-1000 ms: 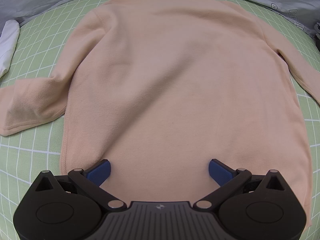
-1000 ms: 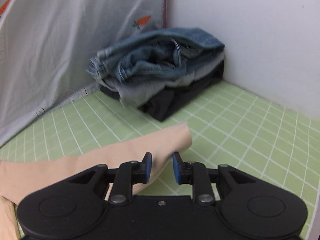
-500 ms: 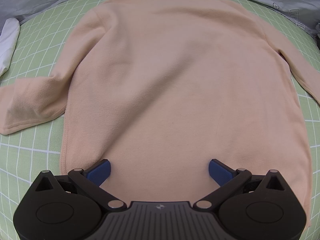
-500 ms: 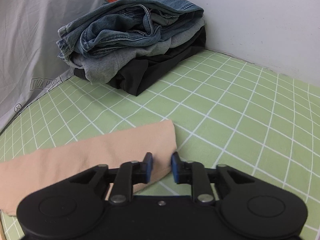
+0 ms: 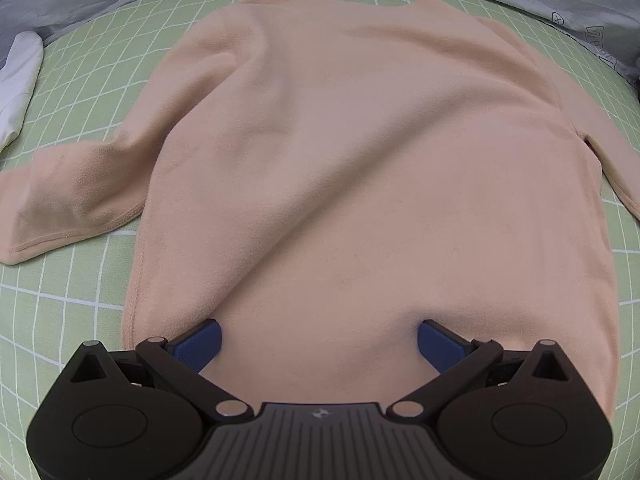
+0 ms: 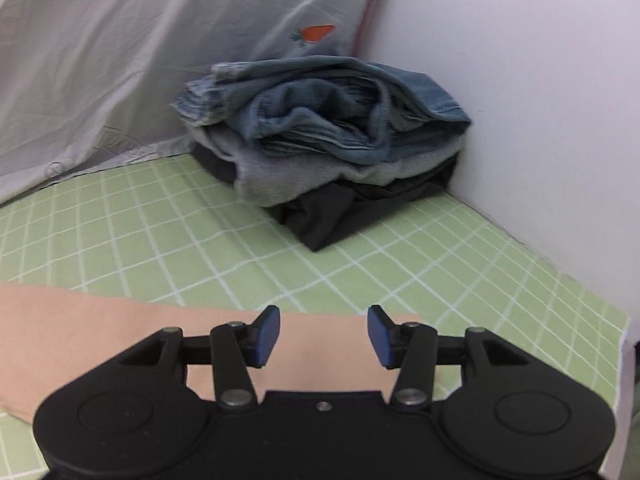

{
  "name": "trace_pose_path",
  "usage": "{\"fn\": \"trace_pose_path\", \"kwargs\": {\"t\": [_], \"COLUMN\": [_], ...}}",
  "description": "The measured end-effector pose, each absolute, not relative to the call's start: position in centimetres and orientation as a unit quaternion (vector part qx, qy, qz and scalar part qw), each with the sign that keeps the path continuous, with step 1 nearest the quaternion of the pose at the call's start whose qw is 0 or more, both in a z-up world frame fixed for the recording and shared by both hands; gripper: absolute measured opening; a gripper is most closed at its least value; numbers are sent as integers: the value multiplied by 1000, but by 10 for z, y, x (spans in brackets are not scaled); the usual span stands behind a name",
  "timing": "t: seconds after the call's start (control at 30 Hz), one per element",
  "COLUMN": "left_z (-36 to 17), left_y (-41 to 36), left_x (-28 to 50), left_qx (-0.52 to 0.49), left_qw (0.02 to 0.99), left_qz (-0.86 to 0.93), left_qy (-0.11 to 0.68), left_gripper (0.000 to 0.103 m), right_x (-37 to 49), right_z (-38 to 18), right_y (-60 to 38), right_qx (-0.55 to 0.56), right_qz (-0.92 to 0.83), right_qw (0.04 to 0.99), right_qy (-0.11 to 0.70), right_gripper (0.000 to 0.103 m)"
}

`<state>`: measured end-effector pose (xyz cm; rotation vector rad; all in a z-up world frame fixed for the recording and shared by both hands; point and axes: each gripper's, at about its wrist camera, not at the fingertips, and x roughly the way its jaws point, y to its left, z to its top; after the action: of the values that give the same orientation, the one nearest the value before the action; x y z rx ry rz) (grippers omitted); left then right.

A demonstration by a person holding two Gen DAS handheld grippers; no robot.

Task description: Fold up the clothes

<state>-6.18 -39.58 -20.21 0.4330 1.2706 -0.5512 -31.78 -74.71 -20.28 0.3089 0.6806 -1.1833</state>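
A peach long-sleeved fleece top (image 5: 360,168) lies flat on the green checked sheet (image 5: 72,280), hem toward me. Its left sleeve (image 5: 68,200) bends outward to the left. My left gripper (image 5: 318,344) is open, low over the hem, with its blue fingers (image 5: 200,342) spread on the fabric. In the right wrist view the other sleeve (image 6: 120,332) lies flat on the sheet. My right gripper (image 6: 323,334) is open just above that sleeve's cuff end, holding nothing.
A stack of folded jeans and dark clothes (image 6: 328,144) sits in the corner against the white wall (image 6: 520,100). A grey cloth with a carrot print (image 6: 160,40) hangs behind. A white garment (image 5: 18,80) lies at the far left.
My right gripper has opened and let go of the sleeve cuff, which now lies flat. The right view has swung. The left gripper has hardly moved.
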Motion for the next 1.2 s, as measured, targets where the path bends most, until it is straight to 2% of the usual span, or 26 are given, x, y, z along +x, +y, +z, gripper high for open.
{"fn": "trace_pose_path", "kwargs": {"t": [0.17, 0.3, 0.5, 0.53, 0.57, 0.63, 0.67, 0.87, 0.97, 1.07, 1.13, 1.17, 1.2], "left_z": [-199, -199, -197, -198, -198, -198, -198, -199, -197, -195, -194, -193, -192], "left_y": [-385, -373, -372, -371, -371, -370, -371, -371, -374, -374, -371, -367, -364], "left_x": [-38, -27, -25, -24, -23, -22, -24, -29, -33, -38, -41, -42, -44], "left_qx": [170, 154, 152, 152, 153, 153, 153, 159, 168, 177, 179, 180, 180], "left_qw": [757, 762, 764, 764, 764, 764, 762, 760, 757, 756, 756, 756, 757], "left_qz": [-210, -179, -183, -185, -186, -185, -184, -191, -200, -202, -199, -195, -192], "left_qy": [594, 603, 599, 599, 598, 600, 601, 601, 598, 597, 597, 598, 599], "left_gripper": [103, 103, 103, 103, 103, 103, 103, 103, 103, 103, 103, 103, 103], "right_x": [-223, -154, -77, -69, -63, -57, -55, -49, -47, -45, -47, -52, -61], "right_z": [-222, -223, -226, -229, -231, -231, -231, -228, -226, -222, -217, -213, -208], "right_y": [-739, -725, -712, -710, -707, -705, -705, -721, -740, -733, -724, -718, -711], "right_qx": [145, 131, 124, 116, 105, 93, 92, 50, 77, 61, 56, 61, 72], "right_qz": [-355, -260, -167, -161, -158, -138, -133, -170, -187, -218, -242, -249, -251], "right_qw": [855, 893, 915, 913, 913, 918, 918, 910, 905, 896, 889, 888, 888], "right_qy": [349, 342, 346, 356, 362, 361, 363, 375, 375, 381, 384, 382, 378], "right_gripper": [57, 64, 65, 63, 53, 30, 6, 4, 4, 9, 22, 42, 55]}}
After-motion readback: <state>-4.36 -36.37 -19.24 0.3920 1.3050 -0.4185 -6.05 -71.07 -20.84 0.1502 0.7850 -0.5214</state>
